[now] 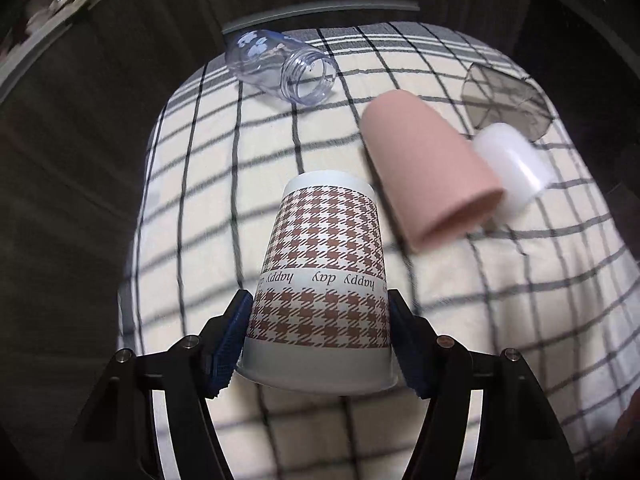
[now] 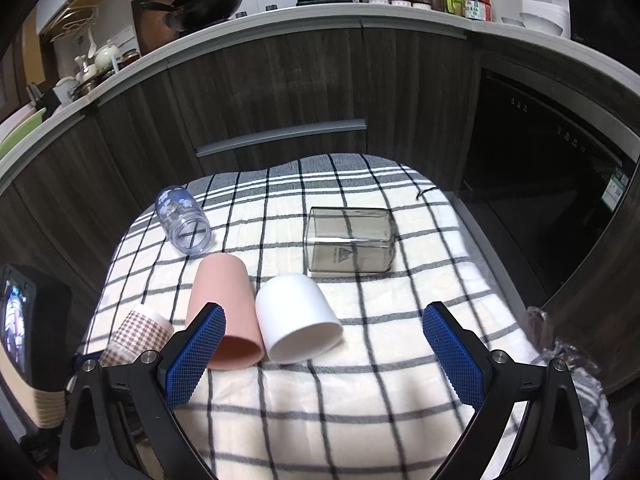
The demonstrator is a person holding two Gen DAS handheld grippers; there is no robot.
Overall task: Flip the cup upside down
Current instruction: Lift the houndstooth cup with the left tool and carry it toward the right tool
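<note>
Left claw (image 1: 318,344) nearest, blue pads (image 1: 230,340) pressed against both sides of houndstooth paper cup (image 1: 324,276); cup inverted, base far and up, rim near, over near-left part of checked cloth (image 1: 520,280) covering desk. Right claw (image 2: 326,354) spread wide, holding nothing, above near middle of cloth. Pink cup (image 2: 224,312) and white cup (image 2: 296,320) on sides, touching, mouths near. Clear bottle (image 2: 182,220) far left, on side. Smoky square glass (image 2: 348,240) far right.

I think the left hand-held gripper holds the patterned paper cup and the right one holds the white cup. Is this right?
Not quite. The right hand-held gripper is open and holds nothing; the white cup lies on the cloth, as the right wrist view shows. The left hand-held gripper does hold the patterned paper cup.
</note>
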